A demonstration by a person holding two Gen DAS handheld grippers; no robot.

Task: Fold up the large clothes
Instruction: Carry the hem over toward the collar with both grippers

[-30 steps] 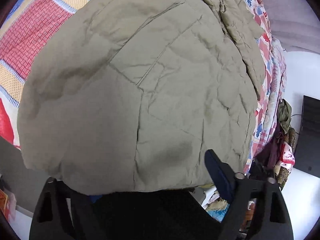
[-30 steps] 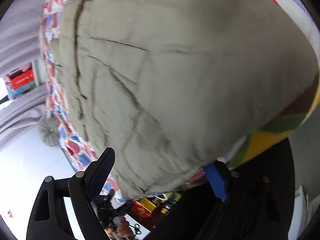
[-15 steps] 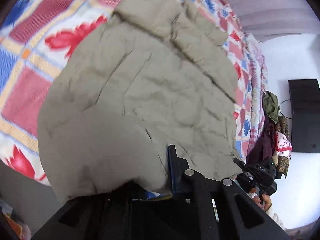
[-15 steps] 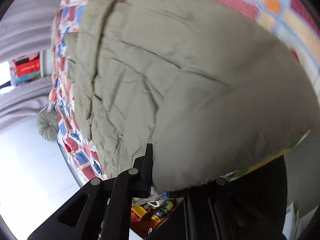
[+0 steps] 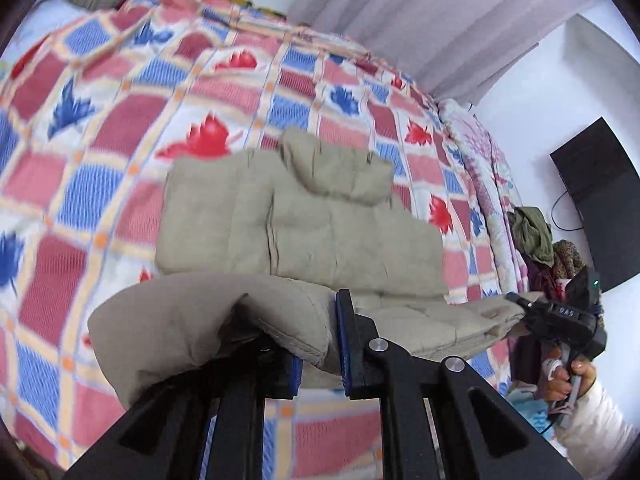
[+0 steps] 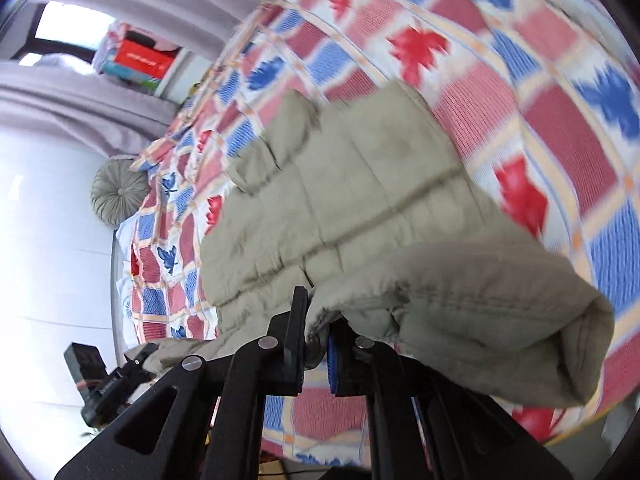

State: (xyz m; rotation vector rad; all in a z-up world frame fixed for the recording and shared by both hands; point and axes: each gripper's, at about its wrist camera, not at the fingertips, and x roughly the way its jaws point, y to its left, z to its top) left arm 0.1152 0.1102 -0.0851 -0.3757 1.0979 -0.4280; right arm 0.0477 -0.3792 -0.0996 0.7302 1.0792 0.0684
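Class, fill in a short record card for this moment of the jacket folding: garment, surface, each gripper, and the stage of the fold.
garment: khaki padded jacket, hooded, upper part lying on the bed
surface: checked bedspread with red and blue leaf prints
left gripper: shut on the jacket's near edge, fabric bunched between the blue pads
right gripper: shut on the near edge at the other corner
stage of fold: near edge lifted off the bed, not yet laid over the upper part
background: round grey cushion at the bed's far end

My left gripper [image 5: 318,342] has black fingers with blue pads [image 5: 343,344] and silver screws; my right gripper [image 6: 316,346] matches. My bare hand [image 5: 564,378] shows a white sleeve [image 5: 596,420].
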